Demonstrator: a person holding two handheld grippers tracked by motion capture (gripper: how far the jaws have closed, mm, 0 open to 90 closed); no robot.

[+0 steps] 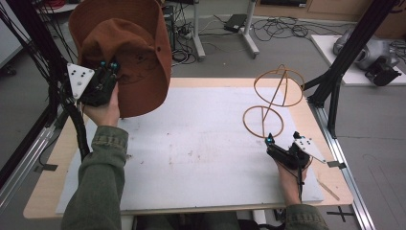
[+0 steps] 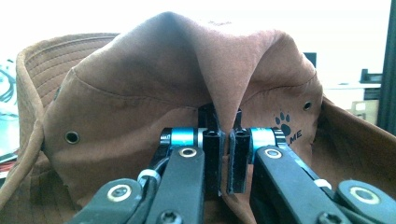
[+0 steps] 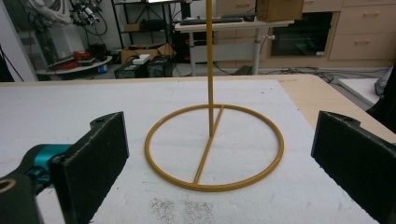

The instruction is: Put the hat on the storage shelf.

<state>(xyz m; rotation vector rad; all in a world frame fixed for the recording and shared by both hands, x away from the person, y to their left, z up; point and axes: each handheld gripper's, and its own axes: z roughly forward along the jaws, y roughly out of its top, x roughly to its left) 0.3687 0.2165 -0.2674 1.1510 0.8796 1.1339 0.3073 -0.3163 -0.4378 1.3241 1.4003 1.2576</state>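
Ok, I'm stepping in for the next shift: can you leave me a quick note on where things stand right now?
Left tongs: shut on a fold of the brown hat, held up above the table's far left corner.
Right tongs: open, low over the white mat, facing the base ring of the wire hat stand, not touching it.
Done: hat picked up.
Left, probably: carry the hat across, set it on the stand's top hoop; the right tongs might steady the base.

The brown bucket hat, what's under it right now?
The brown bucket hat hangs in the air, pinched by the left gripper; beneath it lie the white mat and the table's edge, partly hidden by the hat.
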